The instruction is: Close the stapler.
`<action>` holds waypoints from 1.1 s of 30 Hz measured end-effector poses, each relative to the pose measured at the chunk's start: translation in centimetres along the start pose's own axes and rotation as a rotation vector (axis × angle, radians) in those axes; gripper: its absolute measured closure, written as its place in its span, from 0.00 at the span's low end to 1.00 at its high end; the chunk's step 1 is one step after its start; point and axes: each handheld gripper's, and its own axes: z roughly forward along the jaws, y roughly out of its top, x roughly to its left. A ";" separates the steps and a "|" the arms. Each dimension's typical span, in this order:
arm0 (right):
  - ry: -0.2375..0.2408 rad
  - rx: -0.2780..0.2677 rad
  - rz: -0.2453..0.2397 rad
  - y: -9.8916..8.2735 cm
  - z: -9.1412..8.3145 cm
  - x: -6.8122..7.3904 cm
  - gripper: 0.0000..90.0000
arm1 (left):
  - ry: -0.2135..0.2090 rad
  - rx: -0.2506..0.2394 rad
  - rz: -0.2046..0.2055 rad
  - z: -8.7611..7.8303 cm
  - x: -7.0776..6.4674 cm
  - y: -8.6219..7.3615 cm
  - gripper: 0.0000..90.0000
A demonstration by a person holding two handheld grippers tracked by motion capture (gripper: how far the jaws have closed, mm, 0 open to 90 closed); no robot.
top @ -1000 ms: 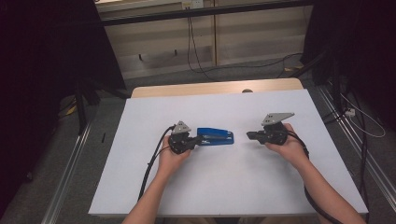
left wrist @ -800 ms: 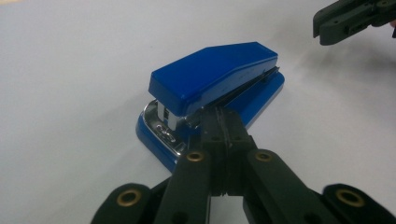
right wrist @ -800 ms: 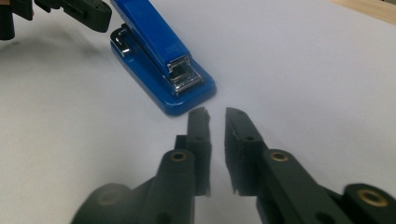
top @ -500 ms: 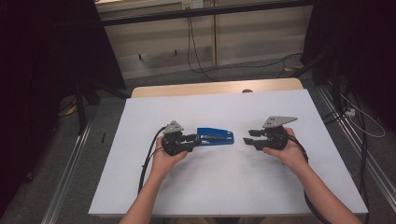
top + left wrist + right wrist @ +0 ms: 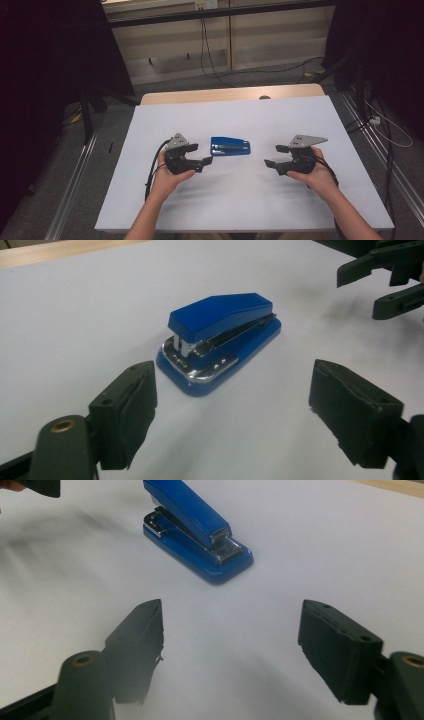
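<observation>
A person's two hand-held tools flank a blue stapler [image 5: 230, 147] lying flat near the middle of the white-covered bench [image 5: 250, 200], well clear of every edge. At left, the left gripper [image 5: 200, 155] has just been opening; its jaws stand wide apart with nothing between them, its tips just short of the stapler's near end. In the left gripper view the stapler [image 5: 220, 340] sits ahead of the two black pads [image 5: 127, 412], its chrome-mouthed stapling end turned toward them and angled a little across the line of approach. At right, the right gripper [image 5: 275, 156] has likewise just been opening and stands wide and empty, a clear gap of bare bench between it and the stapler's other end; in the right gripper view the stapler [image 5: 197, 530] lies farther off and to the left of the jaw line. The step in hand looks like a reach for the stapler, and the left side seems better placed for it. Doing it well likely means turning the wrist so the pads square up across the long blue sides, coming in low over the base rather than the springy top arm, and closing gently so the smooth plastic body does not skate across the slick sheet.
</observation>
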 end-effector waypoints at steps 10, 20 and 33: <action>-0.024 -0.012 -0.003 -1.1 -2.2 1.0 0.20 | -0.002 -0.015 0.023 -2.4 -0.2 -1.2 0.11; -0.051 -0.001 -0.001 -2.3 -3.8 1.4 0.17 | 0.029 -0.036 0.025 -5.3 0.3 -2.7 0.09; -0.057 0.016 -0.025 -3.7 -5.3 2.3 0.15 | 0.066 -0.039 0.021 -8.7 1.3 -5.1 0.09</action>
